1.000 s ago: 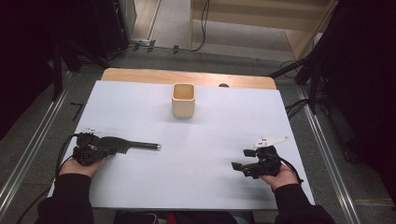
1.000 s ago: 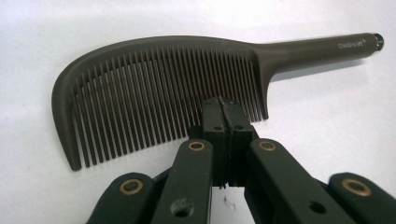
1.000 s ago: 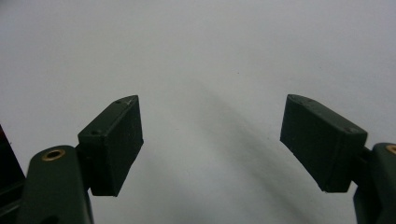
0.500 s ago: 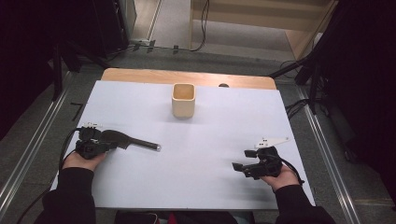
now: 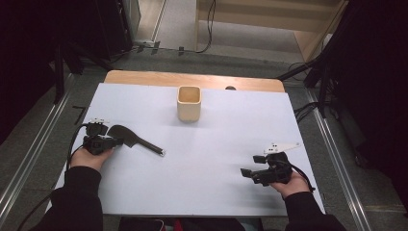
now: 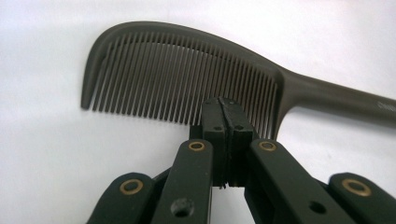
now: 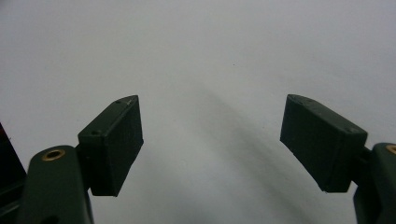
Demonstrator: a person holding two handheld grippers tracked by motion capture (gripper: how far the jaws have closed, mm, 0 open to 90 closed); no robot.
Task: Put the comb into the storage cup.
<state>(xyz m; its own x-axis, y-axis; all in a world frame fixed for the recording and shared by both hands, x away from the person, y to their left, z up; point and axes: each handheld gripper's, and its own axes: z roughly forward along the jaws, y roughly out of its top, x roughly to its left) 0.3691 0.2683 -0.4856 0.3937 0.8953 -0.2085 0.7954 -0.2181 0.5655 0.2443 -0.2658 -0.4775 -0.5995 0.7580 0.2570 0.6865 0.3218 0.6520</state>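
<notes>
Comb (image 6: 187,79), dark and long-handled, lies flat on the white table (image 5: 216,144), well to the left of the wooden cup (image 5: 188,103) and nearer the person. Left gripper (image 6: 226,114) has its jaws pressed together, pinching the comb's teeth near the handle. Right gripper (image 7: 210,144), far right of the cup, stands spread over bare table.

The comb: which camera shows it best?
The left gripper view: the comb is close up, teeth distinct, left gripper shut on them. The high view shows the comb small and dark; the right gripper view shows white tabletop.
</notes>
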